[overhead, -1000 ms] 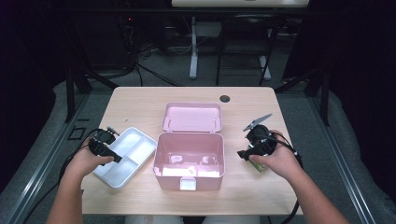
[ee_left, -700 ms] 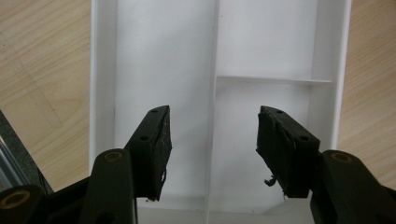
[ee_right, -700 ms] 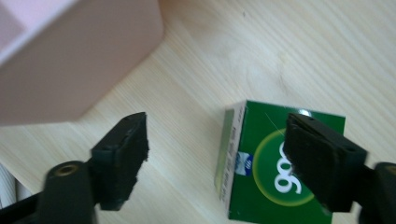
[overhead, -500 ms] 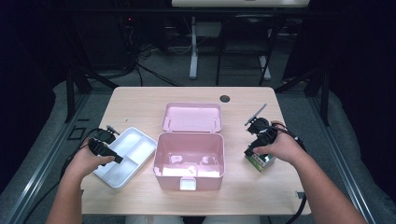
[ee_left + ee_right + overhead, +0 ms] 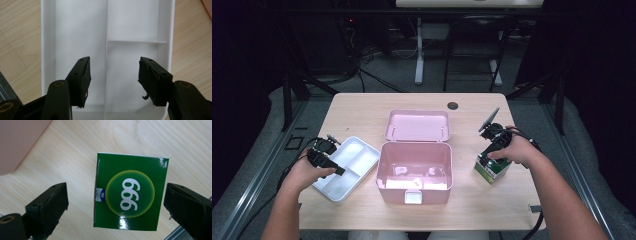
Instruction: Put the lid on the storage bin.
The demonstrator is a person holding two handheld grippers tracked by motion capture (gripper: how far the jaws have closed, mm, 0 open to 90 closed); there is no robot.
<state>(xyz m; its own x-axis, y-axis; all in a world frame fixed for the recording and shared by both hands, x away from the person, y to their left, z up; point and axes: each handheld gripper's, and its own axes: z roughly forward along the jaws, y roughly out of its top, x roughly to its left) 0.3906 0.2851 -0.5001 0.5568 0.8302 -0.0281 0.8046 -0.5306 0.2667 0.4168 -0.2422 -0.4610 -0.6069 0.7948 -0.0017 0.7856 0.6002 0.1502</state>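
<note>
A green carton [image 5: 130, 192] printed "999" stands on the wooden table [image 5: 362, 115] at the right of the open pink box [image 5: 414, 172]. My right gripper [image 5: 116, 188] hovers straight above it, open, with one jaw on either side of the carton and a gap on both sides. From above, the right gripper [image 5: 487, 157] sits over the green carton [image 5: 492, 171]. My left gripper [image 5: 113, 75] is open over the white divided tray [image 5: 75, 30], holding nothing. In the high view the left gripper [image 5: 337, 169] is at the white tray [image 5: 354, 160].
The pink box's lid [image 5: 417, 126] lies flat behind it, and small pale items lie in its bottom. A dark round hole [image 5: 453, 106] is in the table's far side. A corner of the pink box [image 5: 20, 142] shows in the right gripper view.
The right hand moved slightly right and toward the near edge, and the green carton came into sight under the gripper. The left hand and tray stayed still.
</note>
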